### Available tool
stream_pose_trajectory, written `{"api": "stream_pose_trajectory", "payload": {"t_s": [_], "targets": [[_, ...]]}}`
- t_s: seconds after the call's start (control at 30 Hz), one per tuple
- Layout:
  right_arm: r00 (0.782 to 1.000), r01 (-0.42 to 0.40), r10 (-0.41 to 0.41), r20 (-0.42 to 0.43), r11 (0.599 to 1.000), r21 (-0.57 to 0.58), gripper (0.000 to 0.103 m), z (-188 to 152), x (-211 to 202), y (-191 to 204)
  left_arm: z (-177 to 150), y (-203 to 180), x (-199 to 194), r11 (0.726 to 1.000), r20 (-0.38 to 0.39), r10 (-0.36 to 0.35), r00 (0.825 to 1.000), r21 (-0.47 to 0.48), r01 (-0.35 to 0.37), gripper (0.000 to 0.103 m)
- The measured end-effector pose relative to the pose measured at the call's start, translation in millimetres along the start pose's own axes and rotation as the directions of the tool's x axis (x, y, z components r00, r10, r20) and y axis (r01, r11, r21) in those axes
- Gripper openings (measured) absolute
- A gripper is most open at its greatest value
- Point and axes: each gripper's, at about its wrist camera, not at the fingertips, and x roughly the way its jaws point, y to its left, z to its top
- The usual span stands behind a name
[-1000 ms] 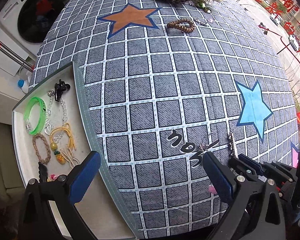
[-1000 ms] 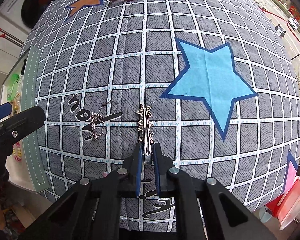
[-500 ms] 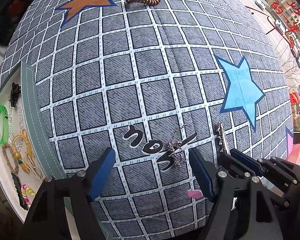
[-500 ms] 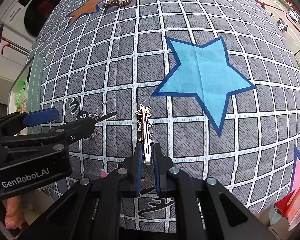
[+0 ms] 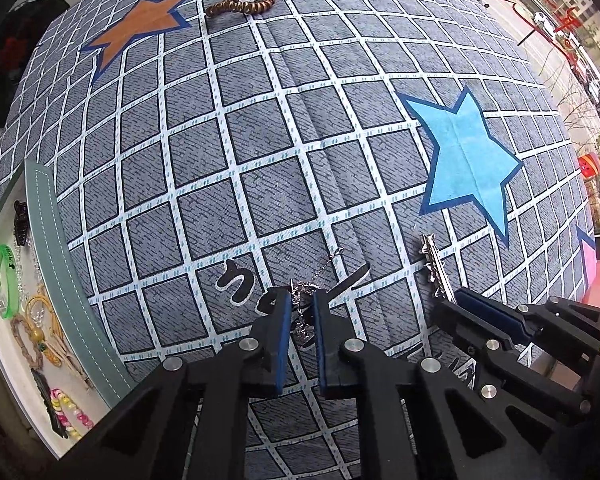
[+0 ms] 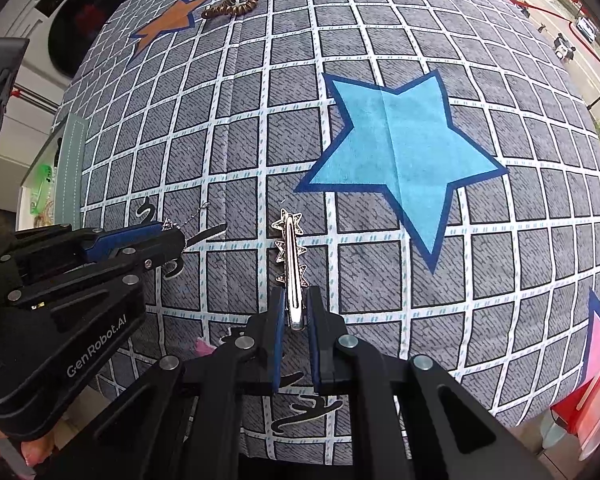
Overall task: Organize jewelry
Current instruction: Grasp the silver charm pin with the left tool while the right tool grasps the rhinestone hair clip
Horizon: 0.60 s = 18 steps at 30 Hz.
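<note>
On the grey checked cloth (image 5: 260,140) lies a thin silver chain (image 5: 324,268) with a small charm. My left gripper (image 5: 302,300) points down over it and its jaws are closing, the blue pads pinching the charm end between them. This gripper also shows in the right wrist view as the left gripper (image 6: 172,236), with the chain (image 6: 194,214) trailing out of it. My right gripper (image 6: 294,300) is shut on the near end of a silver star hair clip (image 6: 290,252), which rests on the cloth just right of the chain.
A white tray with a grey-green rim (image 5: 48,240) sits at the left edge, holding a green bracelet (image 5: 4,276) and several other pieces. A brown coil band (image 5: 242,0) and more jewelry lie at the far edge. A washing machine (image 6: 88,20) stands beyond.
My left gripper has moved right from the tray and down over the silver chain, and its wide-open jaws have closed around it. The right gripper still holds the hair clip, barely shifted.
</note>
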Motion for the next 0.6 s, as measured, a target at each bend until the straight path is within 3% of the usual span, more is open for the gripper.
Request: {"api": "stream_pose_trajectory", "payload": {"t_s": [0.2,0.6], "targets": [[1.0,-0.002,0.002,-0.004,1.0,0.003,0.011,0.5,1.8,2.4,-10.0,24.3,-9.8,0.996,0.021,-0.055,0.998,-0.072,0.057,0.017],[0.999,-0.032,0.032,-0.014,0.999,-0.013,0.011,9.7,-13.8,4.2,-20.9,49.8,-42.5,0.991,0.071,-0.076,0.995,-0.108,0.084,0.017]]}}
